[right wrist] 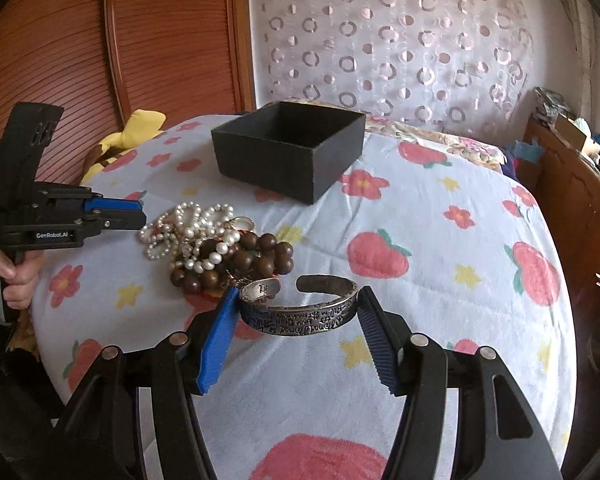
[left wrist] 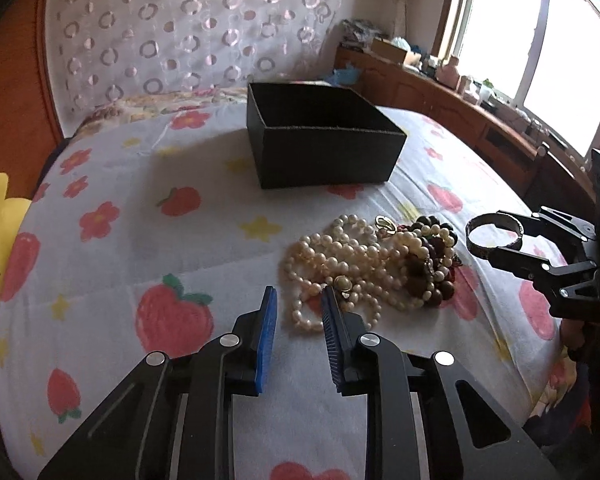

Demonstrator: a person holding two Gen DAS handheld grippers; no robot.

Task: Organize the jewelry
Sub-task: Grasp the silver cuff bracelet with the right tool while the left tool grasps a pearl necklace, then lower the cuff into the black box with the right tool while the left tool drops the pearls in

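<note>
Narrowed jaws are seen on the left gripper (left wrist: 299, 300), nothing pinched between the pads, the tips hanging just short of the near edge of the pearls (left wrist: 332, 264). A silver cuff (right wrist: 300, 308) is held across its width by the right gripper (right wrist: 296, 312), a pad pressed on each side. The bed (right wrist: 440, 300) is covered by a strawberry-print blanket, with bare cloth left wide between the heap and the box (right wrist: 288, 148). The open black box is set well back, toward the headboard, its rim unobstructed. Pearls and brown beads (right wrist: 240, 260) are piled together in one tangle, just beside the cuff. The bed's right edge is bordered by a wooden cabinet (right wrist: 572, 184).
</note>
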